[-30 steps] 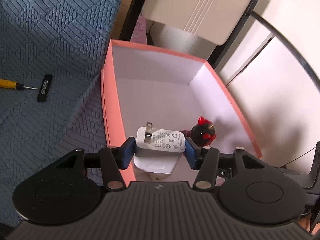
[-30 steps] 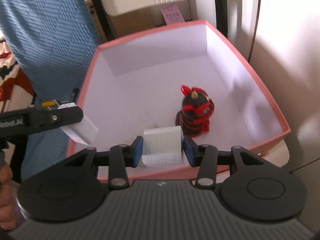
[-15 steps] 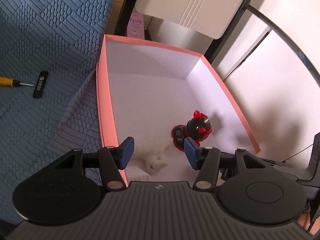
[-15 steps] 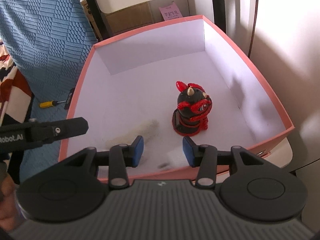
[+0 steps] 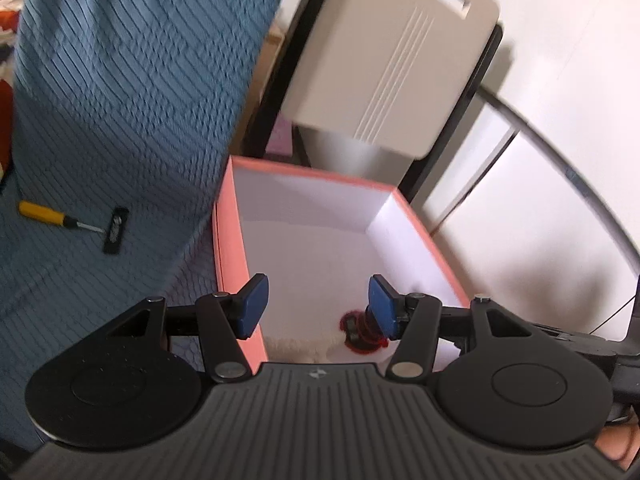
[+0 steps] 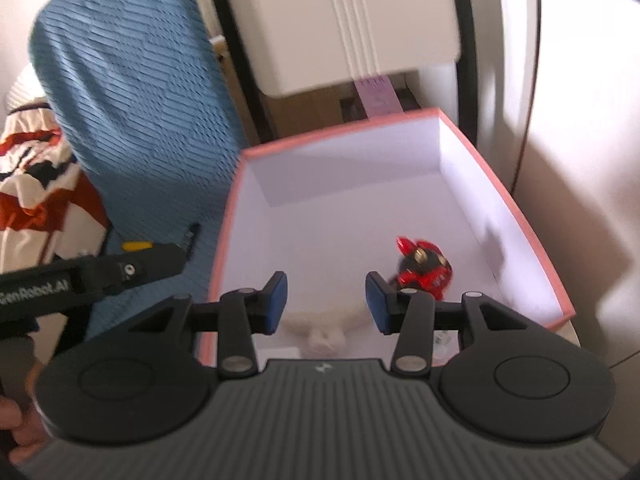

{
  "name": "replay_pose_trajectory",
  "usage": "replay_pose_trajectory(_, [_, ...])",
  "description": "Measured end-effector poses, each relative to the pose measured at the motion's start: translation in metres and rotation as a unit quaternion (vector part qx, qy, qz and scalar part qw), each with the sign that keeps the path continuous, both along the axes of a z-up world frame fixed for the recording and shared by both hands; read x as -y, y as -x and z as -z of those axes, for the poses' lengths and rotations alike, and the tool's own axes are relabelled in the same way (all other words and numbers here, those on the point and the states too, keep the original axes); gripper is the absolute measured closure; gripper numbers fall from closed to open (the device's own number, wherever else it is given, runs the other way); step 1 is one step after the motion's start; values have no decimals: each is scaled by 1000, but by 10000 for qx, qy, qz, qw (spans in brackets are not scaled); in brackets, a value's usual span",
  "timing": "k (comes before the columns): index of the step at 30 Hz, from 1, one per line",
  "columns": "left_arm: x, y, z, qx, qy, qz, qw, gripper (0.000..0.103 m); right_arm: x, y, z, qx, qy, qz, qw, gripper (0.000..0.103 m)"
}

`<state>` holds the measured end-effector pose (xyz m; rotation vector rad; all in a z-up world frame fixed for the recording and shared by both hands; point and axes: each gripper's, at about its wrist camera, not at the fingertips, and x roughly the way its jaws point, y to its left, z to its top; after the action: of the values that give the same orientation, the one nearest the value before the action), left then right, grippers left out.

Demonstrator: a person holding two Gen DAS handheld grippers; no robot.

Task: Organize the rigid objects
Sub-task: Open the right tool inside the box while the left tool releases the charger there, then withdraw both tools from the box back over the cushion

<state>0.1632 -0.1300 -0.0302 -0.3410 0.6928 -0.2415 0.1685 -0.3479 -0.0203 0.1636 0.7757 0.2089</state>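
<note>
A pink box (image 5: 224,240) with a white inside stands beside the blue quilt; it also shows in the right wrist view (image 6: 516,208). A black-and-red figurine (image 6: 424,270) stands inside it, partly hidden behind my left gripper's right finger in the left wrist view (image 5: 362,334). Blurred white objects (image 6: 324,328) lie on the box floor near its front wall; they also show in the left wrist view (image 5: 300,350). My left gripper (image 5: 318,306) is open and empty above the box's near left corner. My right gripper (image 6: 326,300) is open and empty above the box's near end.
A yellow-handled screwdriver (image 5: 52,216) and a small black bar (image 5: 115,230) lie on the blue quilt (image 5: 120,80) left of the box. A beige chair back (image 5: 392,60) stands behind the box. The left gripper's body (image 6: 92,276) crosses the right wrist view.
Both grippers opened and dropped their white objects into the box, the left one a white charger. Both have since lifted and pulled back; the view is motion-blurred.
</note>
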Motion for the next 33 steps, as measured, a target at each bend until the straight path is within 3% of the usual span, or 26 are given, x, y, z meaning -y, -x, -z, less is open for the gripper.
replay_pose_trajectory(17, [-67, 69, -46, 667, -297, -536, 9959, 41, -70, 34, -37, 502, -300, -715, 9957, 55])
replay_pose_trajectory(33, [-134, 113, -7, 678, -128, -885, 9937, 41, -136, 56, 0, 130, -36, -1062, 9943, 55])
